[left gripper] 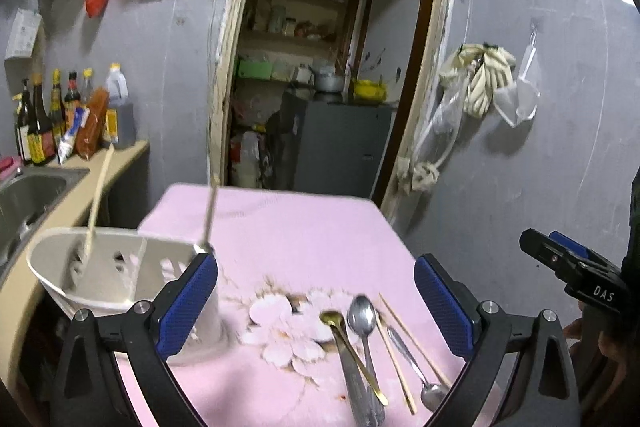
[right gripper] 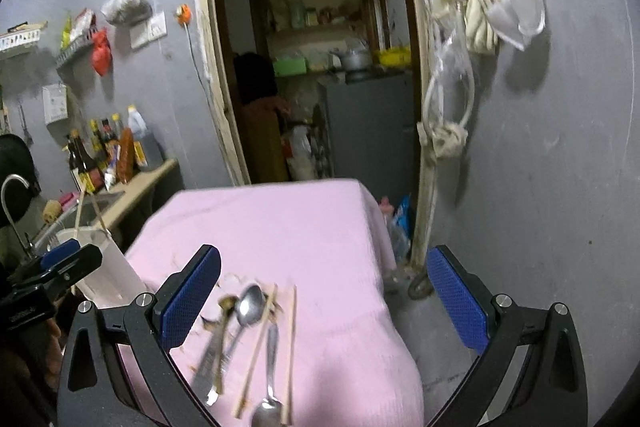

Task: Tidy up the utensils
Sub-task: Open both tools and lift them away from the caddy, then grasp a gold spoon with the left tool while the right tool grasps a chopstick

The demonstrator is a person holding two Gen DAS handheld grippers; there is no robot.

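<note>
White plastic holder (left gripper: pixel 104 267) at the left edge of the pink tablecloth (left gripper: pixel 304 227) is seen to contain two utensils already, so part of the sorting appears done. Two steel spoons (left gripper: pixel 362 315), a gold spoon (left gripper: pixel 332 319) and a pair of chopsticks (left gripper: pixel 394 351) are left lying on the cloth. Both the left gripper (left gripper: pixel 316 303) and right gripper (right gripper: pixel 324 299) are angled down over the pile, jaws spread wide and empty.

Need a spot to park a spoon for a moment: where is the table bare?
Bare pink tablecloth runs from the utensil pile to the far edge by the doorway. Crowded: the pile in front, and the white holder at the sink-side corner.
</note>
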